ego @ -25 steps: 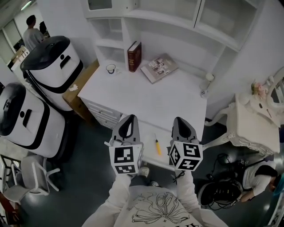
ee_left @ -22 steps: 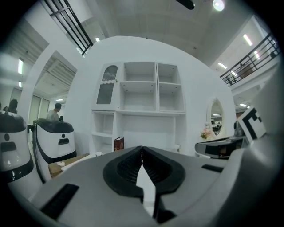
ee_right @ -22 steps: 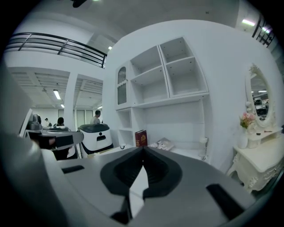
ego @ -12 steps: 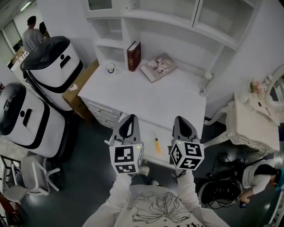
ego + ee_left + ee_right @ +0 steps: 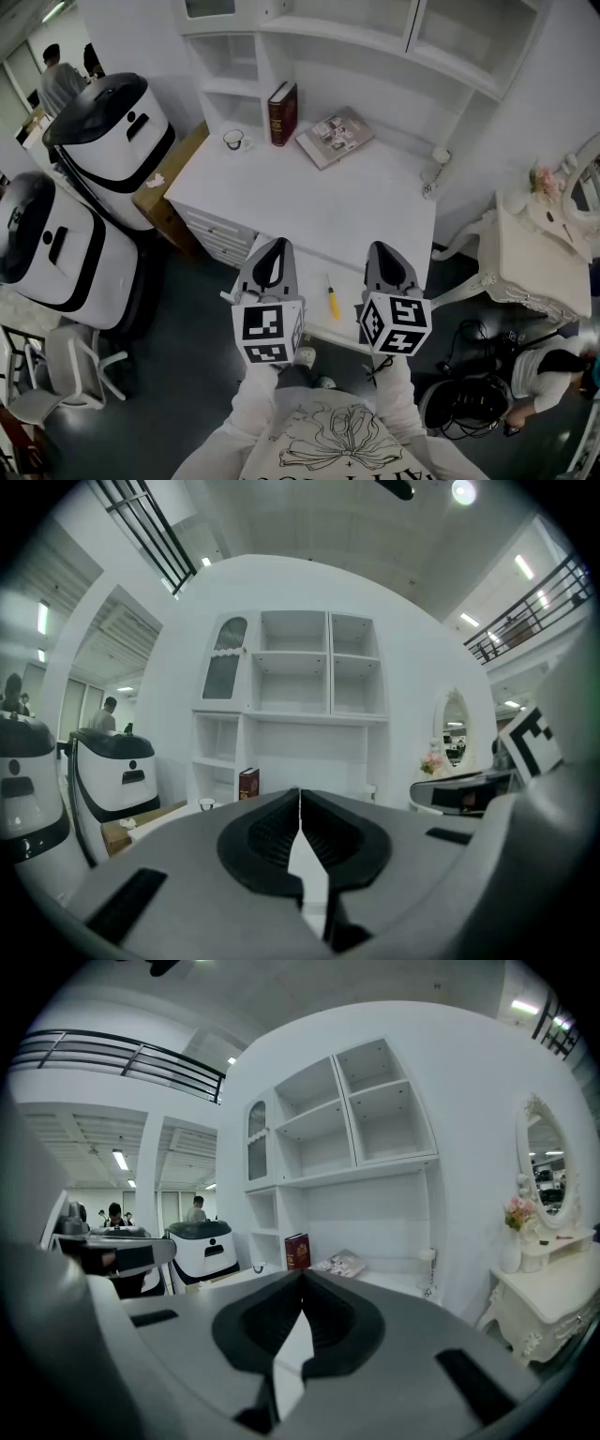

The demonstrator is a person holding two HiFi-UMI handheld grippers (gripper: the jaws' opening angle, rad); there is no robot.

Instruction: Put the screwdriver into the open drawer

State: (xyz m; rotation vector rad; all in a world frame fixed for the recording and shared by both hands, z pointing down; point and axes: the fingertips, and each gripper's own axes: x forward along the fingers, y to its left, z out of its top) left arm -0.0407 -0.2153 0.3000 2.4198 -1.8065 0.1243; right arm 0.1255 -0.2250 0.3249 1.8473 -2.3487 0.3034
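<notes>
Far left in the head view, two white machines (image 5: 111, 131) with black tops stand beside the desk (image 5: 375, 202). On the desktop at the back: a cup (image 5: 233, 141), then a red book (image 5: 282, 113) upright, then a magazine (image 5: 335, 137) lying flat.

Now the left gripper (image 5: 275, 246), held level at the desk's near edge. In its own view the jaws are pressed together with only a hairline seam between them, and nothing is caught there.

Just to its right lies the screwdriver (image 5: 332, 302), yellow handle, resting on the white surface of the open drawer (image 5: 314, 319) that sticks out below the desk front. The drawer's walls are hard to make out from here, but the tool appears to sit inside it, between the two grippers and touching neither.

Next comes the right gripper (image 5: 385, 249), also level, jaws closed tight on nothing.

Far right stands a white dressing table (image 5: 548, 272).
</notes>
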